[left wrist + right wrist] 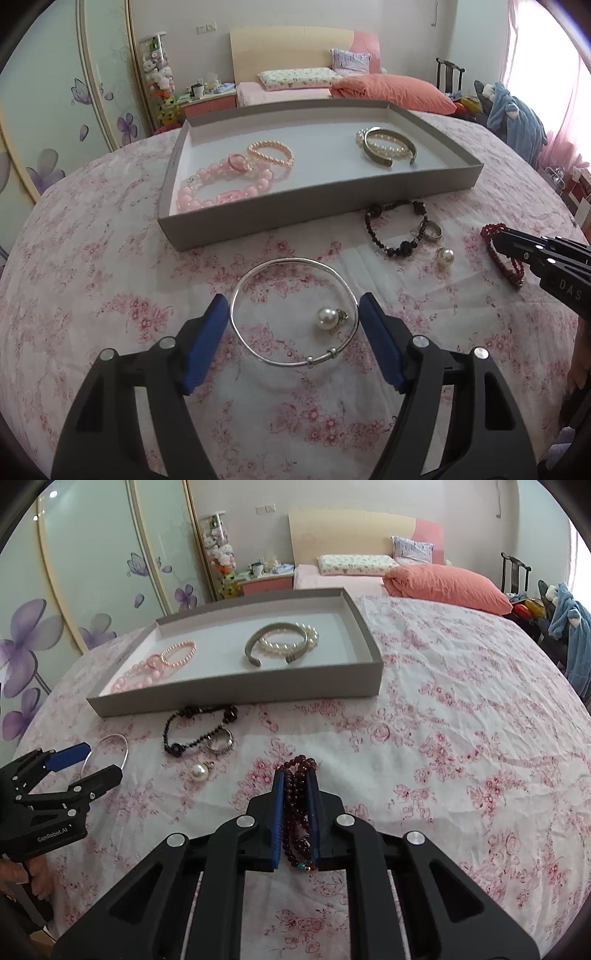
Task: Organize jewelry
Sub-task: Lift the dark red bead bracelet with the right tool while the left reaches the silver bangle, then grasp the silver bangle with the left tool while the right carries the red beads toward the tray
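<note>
just bare bedspread [461, 738] beside tray [236, 694]

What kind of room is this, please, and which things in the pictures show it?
Most likely a home bedroom. A bed with a headboard and pillows stands behind, a sliding wardrobe with flower prints lines the wall, and the jewelry lies on a floral bedspread.

The shallow grey cardboard tray [325, 192] has a white floor; inside it lie pale pink glass beads [225, 184], a peach pearl bracelet [271, 153] and a dull gold metal cuff [389, 147]. Beneath the tray, the white bedspread [461, 720] carries pink flowers.
</note>
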`<state>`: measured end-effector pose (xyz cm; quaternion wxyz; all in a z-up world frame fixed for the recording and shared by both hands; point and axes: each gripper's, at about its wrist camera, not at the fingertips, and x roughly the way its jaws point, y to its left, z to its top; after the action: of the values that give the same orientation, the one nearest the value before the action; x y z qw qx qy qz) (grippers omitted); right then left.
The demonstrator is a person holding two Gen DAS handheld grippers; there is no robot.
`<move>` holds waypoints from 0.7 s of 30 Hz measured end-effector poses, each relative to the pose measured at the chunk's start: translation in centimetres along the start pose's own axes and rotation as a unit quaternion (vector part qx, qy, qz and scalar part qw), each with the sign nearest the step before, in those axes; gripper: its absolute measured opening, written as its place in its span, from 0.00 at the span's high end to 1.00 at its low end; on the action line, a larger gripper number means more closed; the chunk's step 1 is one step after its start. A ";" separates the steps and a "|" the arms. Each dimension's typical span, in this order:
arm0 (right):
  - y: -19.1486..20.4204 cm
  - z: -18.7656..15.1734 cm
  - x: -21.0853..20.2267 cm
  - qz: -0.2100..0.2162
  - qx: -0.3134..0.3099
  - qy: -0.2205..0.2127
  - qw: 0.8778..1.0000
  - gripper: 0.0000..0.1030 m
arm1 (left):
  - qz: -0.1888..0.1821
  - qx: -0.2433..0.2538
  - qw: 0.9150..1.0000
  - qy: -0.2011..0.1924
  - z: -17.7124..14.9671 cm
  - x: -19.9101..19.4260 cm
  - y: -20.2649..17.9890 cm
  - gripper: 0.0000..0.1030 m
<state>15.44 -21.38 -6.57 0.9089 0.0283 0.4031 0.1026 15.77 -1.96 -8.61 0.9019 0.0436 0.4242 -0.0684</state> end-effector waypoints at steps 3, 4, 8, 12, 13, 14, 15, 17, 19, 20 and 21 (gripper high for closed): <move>0.2 0.3 -0.4 0.002 -0.003 -0.009 1.000 0.91 | 0.003 -0.003 1.000 -0.012 0.1 -0.6 0.0 0.31; 0.4 0.3 -0.5 0.005 -0.004 -0.012 1.000 0.91 | 0.003 -0.005 1.000 -0.016 0.1 -0.8 0.0 0.31; 0.8 0.5 -0.8 0.008 -0.009 -0.021 1.000 0.91 | 0.006 -0.011 0.999 -0.030 0.2 -1.6 0.3 0.31; 1.0 0.5 -1.3 0.010 -0.011 -0.032 0.999 0.91 | 0.011 -0.020 0.999 -0.048 0.2 -2.5 0.6 0.31; 1.1 0.6 -1.5 0.011 -0.012 -0.037 0.999 0.91 | 0.013 -0.022 0.998 -0.053 0.2 -2.9 0.7 0.31; 1.2 0.6 -1.7 0.012 -0.014 -0.041 0.999 0.91 | 0.014 -0.024 0.998 -0.059 0.2 -3.2 0.8 0.31; 1.2 0.6 -1.9 0.013 -0.015 -0.044 0.999 0.91 | 0.015 -0.026 0.997 -0.065 0.2 -3.5 0.8 0.31; 1.5 0.7 -2.5 0.014 -0.018 -0.055 0.998 0.91 | 0.019 -0.027 0.997 -0.076 0.2 -4.2 0.9 0.31; 1.7 0.8 -3.0 0.016 -0.020 -0.065 0.998 0.91 | 0.023 -0.028 0.995 -0.090 0.2 -4.9 0.8 0.31; 1.8 0.8 -3.2 0.016 -0.021 -0.070 0.997 0.91 | 0.025 -0.029 0.995 -0.097 0.2 -5.3 0.9 0.31; 2.0 0.9 -3.6 0.017 -0.023 -0.078 0.997 0.91 | 0.027 -0.030 0.994 -0.104 0.2 -5.7 0.8 0.31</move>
<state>13.46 -20.18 -3.11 0.9360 0.0222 0.3285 0.1243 12.47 -0.66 -4.12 0.9434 0.0212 0.3290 -0.0354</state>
